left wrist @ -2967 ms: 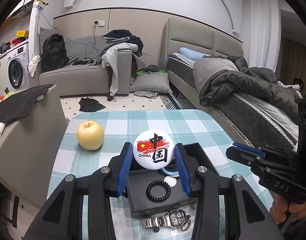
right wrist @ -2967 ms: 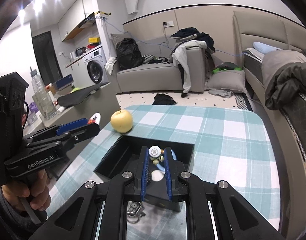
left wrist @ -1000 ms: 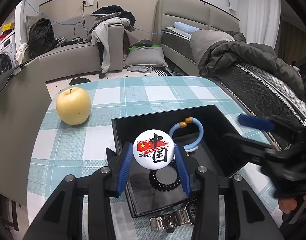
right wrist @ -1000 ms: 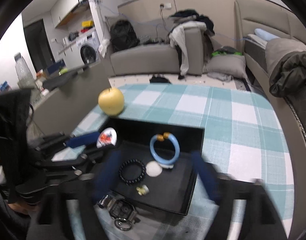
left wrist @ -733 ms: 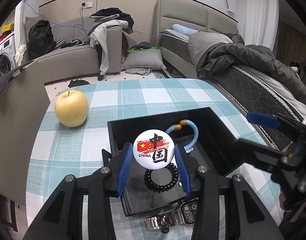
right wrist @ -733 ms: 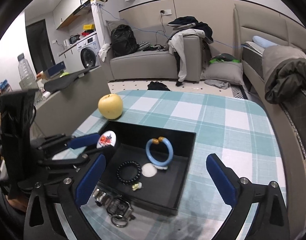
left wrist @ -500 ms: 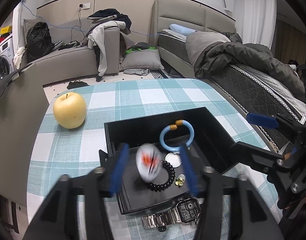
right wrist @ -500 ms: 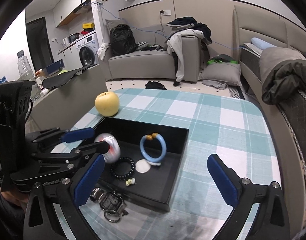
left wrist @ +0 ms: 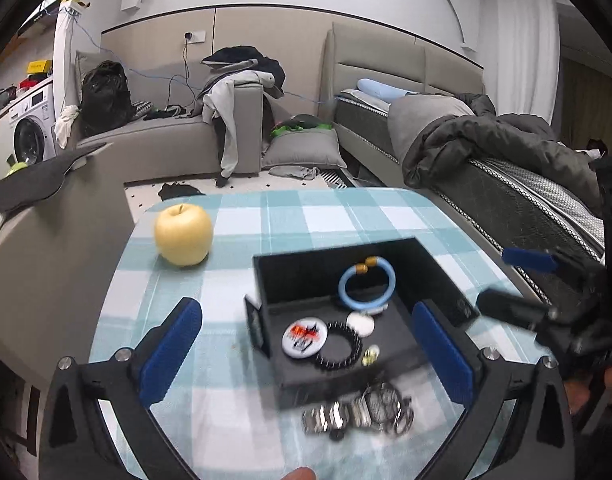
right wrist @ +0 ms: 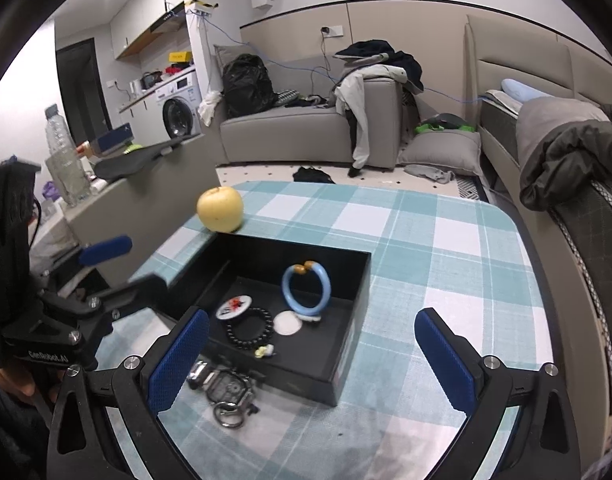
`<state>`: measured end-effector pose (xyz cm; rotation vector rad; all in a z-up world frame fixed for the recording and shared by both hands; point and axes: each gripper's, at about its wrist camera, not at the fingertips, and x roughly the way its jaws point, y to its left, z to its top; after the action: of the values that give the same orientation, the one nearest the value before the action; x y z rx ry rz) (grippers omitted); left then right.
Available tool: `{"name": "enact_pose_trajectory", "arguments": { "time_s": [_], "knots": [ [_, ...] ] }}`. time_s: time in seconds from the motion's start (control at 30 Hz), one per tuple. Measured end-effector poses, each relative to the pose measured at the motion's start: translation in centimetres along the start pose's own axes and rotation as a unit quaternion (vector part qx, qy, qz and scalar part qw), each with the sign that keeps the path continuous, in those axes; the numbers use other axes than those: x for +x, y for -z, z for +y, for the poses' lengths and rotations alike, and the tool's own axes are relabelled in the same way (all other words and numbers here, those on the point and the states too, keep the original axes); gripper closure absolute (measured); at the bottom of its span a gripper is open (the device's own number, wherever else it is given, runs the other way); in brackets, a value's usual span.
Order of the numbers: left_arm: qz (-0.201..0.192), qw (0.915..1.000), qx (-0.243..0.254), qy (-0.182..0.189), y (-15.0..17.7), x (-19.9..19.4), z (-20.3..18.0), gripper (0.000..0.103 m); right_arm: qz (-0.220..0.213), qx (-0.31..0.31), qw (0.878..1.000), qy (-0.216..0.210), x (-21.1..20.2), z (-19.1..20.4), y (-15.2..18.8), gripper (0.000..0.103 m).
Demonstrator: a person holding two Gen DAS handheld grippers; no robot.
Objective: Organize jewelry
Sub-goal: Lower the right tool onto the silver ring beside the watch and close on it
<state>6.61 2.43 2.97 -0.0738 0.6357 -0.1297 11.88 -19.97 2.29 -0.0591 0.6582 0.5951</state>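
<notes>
A black open box (left wrist: pixel 438 276) (right wrist: pixel 352 340) sits on the checked table. Inside lie a blue bangle (left wrist: pixel 367 287) (right wrist: pixel 306 290), a round badge with a red flag (left wrist: pixel 304 336) (right wrist: pixel 233 306), a black bead bracelet (left wrist: pixel 340 345) (right wrist: pixel 248 328), a white disc (left wrist: pixel 360 324) (right wrist: pixel 287 323) and a small yellow-white piece (left wrist: pixel 370 355) (right wrist: pixel 264 351). A steel wristwatch (left wrist: pixel 362 410) (right wrist: pixel 221 386) lies on the cloth in front of the box. My left gripper (left wrist: pixel 306 354) is open and empty above the box's near edge. My right gripper (right wrist: pixel 312 354) is open and empty, over the box's near right corner.
A yellow apple (left wrist: pixel 183 234) (right wrist: pixel 220 209) stands on the table (right wrist: pixel 446 240) left of the box. A grey counter (left wrist: pixel 45 232) runs along the table's left side. A bed (left wrist: pixel 506 184) lies close on the right, a sofa (right wrist: pixel 306 136) beyond.
My left gripper opened and dropped the flag badge into the box, beside the bead bracelet. My right gripper had opened earlier, leaving the small yellow-white piece in the box, and drew back.
</notes>
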Motion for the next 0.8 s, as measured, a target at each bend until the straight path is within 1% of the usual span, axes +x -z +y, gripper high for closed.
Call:
{"name": "enact_pose_trajectory", "arguments": {
  "time_s": [0.13,0.27,0.33,0.4,0.47,0.63,0.8],
  "knots": [
    [0.009,0.9998,-0.014,-0.013,1.4,-0.8,1.3,0.001,0.007,-0.007,1.0,-0.011,-0.4,0.8,0.6,0.0],
    [0.021,0.9986,-0.04,-0.026,2.2,-0.8,2.2,0.001,0.034,-0.033,0.999,-0.013,0.4,2.1,1.4,0.0],
    [0.035,0.9975,-0.055,-0.029,2.4,-0.4,2.5,0.001,0.044,-0.041,0.998,-0.014,0.8,2.4,1.7,0.0],
    [0.039,0.9967,-0.065,-0.031,2.5,-0.3,2.6,0.001,0.061,-0.05,0.997,-0.013,1.5,2.8,2.2,0.0],
    [0.039,0.9968,-0.061,-0.033,2.6,-0.5,2.4,0.001,0.086,-0.06,0.994,-0.006,2.6,3.0,2.8,0.0],
    [0.045,0.997,-0.043,-0.045,3.3,-0.5,2.2,0.001,0.115,-0.062,0.991,0.0,3.6,2.4,4.1,0.0],
    [0.052,0.9968,-0.037,-0.048,3.9,-0.6,2.4,0.001,0.139,-0.058,0.989,-0.006,4.0,2.0,4.5,0.0]
  ]
}}
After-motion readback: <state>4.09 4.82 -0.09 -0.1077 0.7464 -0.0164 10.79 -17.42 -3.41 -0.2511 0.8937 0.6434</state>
